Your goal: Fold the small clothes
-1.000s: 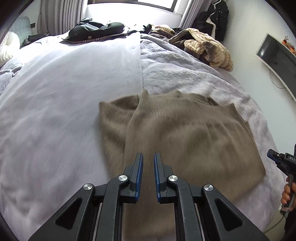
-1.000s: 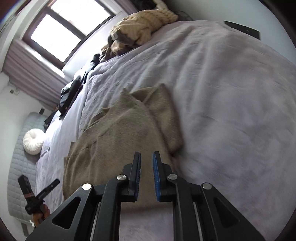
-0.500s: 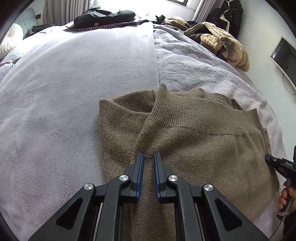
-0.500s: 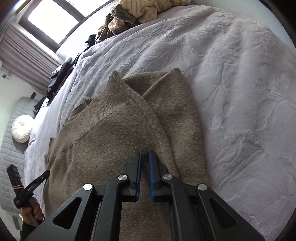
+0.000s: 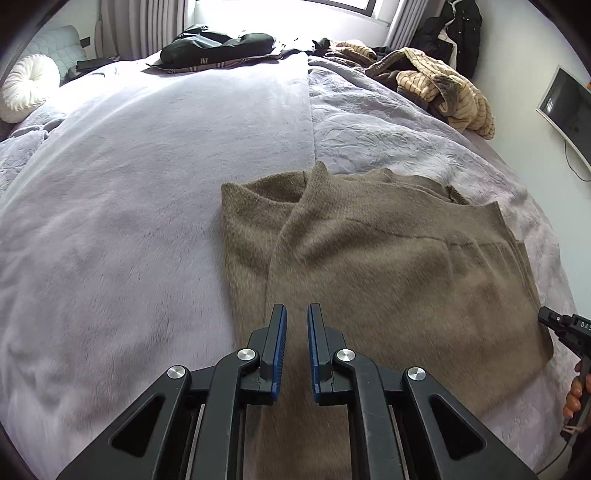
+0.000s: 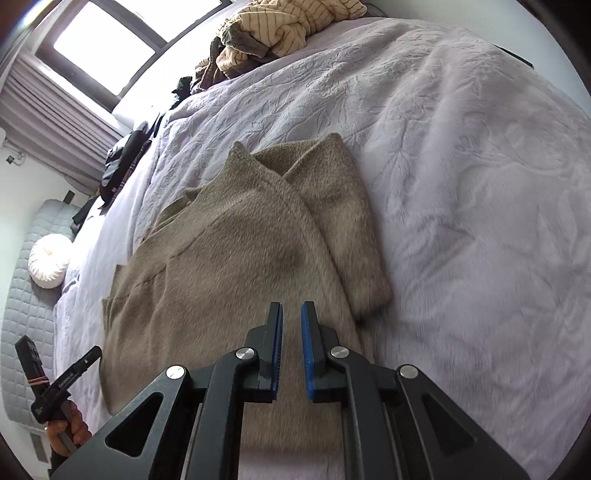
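Underneath, a lilac plush bedspread carries the folded brown sweater; left gripper and right gripper hover with jaws together, empty, curtained window beyond.

The left wrist camera sits just behind the left tool and looks steeply down and forward along its fingers, close over the brown sweater, up the bed toward the window on the far wall. The right wrist camera rides behind the right tool at a like downward tilt, also close, rolled so that the window lies in its upper left corner. Both views share the sweater, the bed, the striped clothes pile and the round white cushion, and each catches the other tool at its edge.
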Motion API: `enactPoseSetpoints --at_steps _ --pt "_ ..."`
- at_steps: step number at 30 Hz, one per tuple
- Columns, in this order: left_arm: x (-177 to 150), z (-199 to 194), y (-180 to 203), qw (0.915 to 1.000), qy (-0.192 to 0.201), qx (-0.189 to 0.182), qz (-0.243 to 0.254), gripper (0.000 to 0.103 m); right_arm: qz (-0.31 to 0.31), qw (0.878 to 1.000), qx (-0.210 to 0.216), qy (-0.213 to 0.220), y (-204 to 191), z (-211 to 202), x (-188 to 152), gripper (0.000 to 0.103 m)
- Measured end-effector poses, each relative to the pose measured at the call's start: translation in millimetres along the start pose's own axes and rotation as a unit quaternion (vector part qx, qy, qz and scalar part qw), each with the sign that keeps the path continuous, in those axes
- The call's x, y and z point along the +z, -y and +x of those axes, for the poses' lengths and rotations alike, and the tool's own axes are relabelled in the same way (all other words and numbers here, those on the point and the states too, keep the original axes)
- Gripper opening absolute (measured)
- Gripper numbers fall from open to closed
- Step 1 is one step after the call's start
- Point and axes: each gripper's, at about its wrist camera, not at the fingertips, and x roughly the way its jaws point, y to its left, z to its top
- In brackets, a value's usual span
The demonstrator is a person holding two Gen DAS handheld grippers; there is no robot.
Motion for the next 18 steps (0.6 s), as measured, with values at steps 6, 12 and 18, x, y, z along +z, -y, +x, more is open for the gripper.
enactPoseSetpoints --at_steps 6,12,18 --pt "-18 -17 7 1.0 -0.001 -0.005 0.004 0.013 -0.008 1.0 0.008 -0.007 -8 -12 -18 0.011" --pt "-34 -31 13 1.0 0.004 0.004 0.006 0.013 -0.019 1.0 0.009 -0.012 -17 -21 -33 0.012" --pt "-51 -40 14 1.0 0.0 0.006 0.002 0.013 -0.042 0.999 0.003 -0.015 -28 -29 -46 0.012"
